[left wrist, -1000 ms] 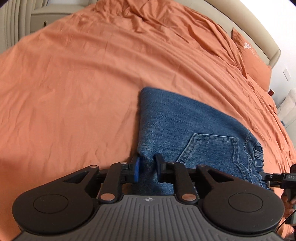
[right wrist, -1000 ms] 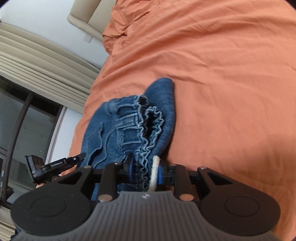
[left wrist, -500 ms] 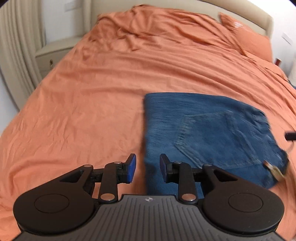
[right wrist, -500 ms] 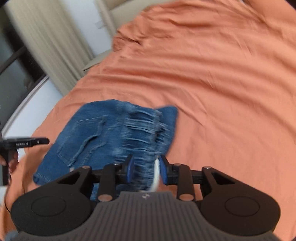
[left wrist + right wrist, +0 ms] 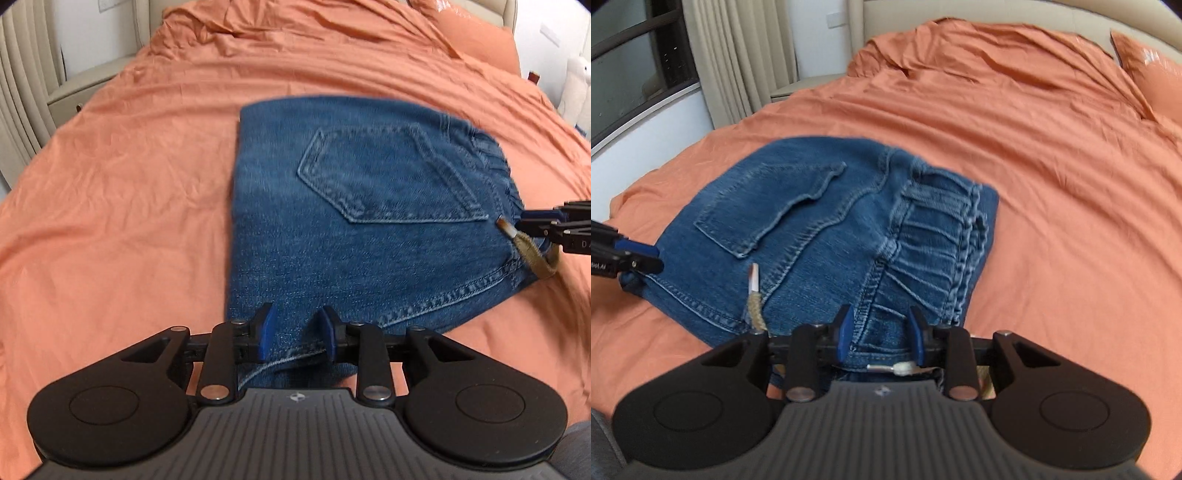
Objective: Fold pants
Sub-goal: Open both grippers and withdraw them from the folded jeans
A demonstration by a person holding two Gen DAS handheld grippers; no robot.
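Jeans (image 5: 354,206) lie folded, pocket up, on the bed (image 5: 110,192); left gripper (image 5: 297,334) spread over their near folded corner, right gripper (image 5: 881,334) spread over the waistband: lift both straight off, avoid snagging the drawstring (image 5: 755,295).

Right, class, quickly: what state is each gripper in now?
Left gripper: open, jaws either side of the jeans edge.
Right gripper: open, over the waistband.
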